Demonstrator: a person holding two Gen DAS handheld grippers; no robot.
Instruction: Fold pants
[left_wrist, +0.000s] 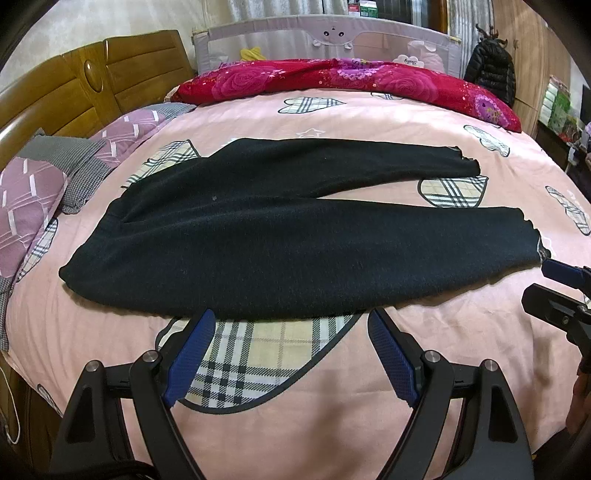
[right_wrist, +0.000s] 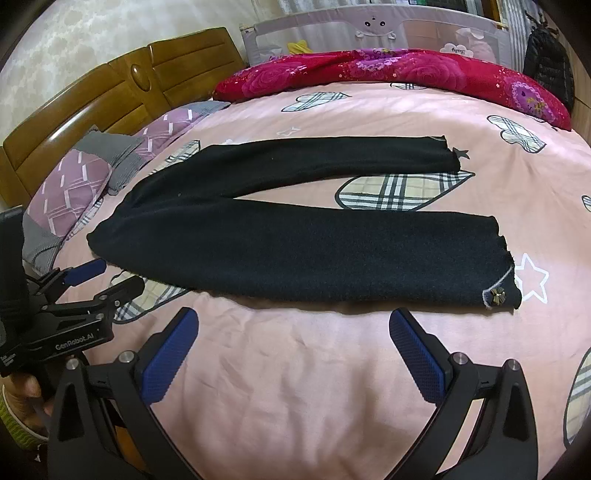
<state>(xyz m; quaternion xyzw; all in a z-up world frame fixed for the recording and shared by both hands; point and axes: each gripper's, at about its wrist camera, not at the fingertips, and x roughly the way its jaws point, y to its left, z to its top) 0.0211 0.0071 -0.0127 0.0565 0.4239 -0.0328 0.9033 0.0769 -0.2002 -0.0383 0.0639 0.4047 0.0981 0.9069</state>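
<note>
The left gripper (right_wrist: 110, 277), seen from the right wrist view, carries the white lettering "GenRobot.AI" on its black body; on the grey bed rail (right_wrist: 373, 33) at the far side a small cloud patch reads "Baby", and the same patch shows mirrored and too blurred to read in the left wrist view. The black pants (left_wrist: 295, 236) lie flat on the pink sheet (left_wrist: 369, 110), which is printed with plaid hearts and stars; the waist points left toward the pillows (left_wrist: 33, 206) and wooden headboard (left_wrist: 110, 85), and the two legs run right, spread in a narrow V with a plaid heart showing between them. A small star-shaped ornament (right_wrist: 498, 293) sits at the near cuff. In its own view, the left gripper (left_wrist: 291, 332) has its blue pads (left_wrist: 192, 354) spread wide, just short of the near edge of the near leg, tips close to the fabric but not touching it. The right gripper (right_wrist: 293, 325) is likewise spread wide, its blue pads (right_wrist: 417, 358) hovering over bare sheet just beside the near leg's lower edge, toward the cuff end. From the left wrist view the right gripper's tips (left_wrist: 554, 288) appear at the right border, near the cuff. A red floral quilt (left_wrist: 351, 81) lies along the far side of the bed, well apart from the pants.
</note>
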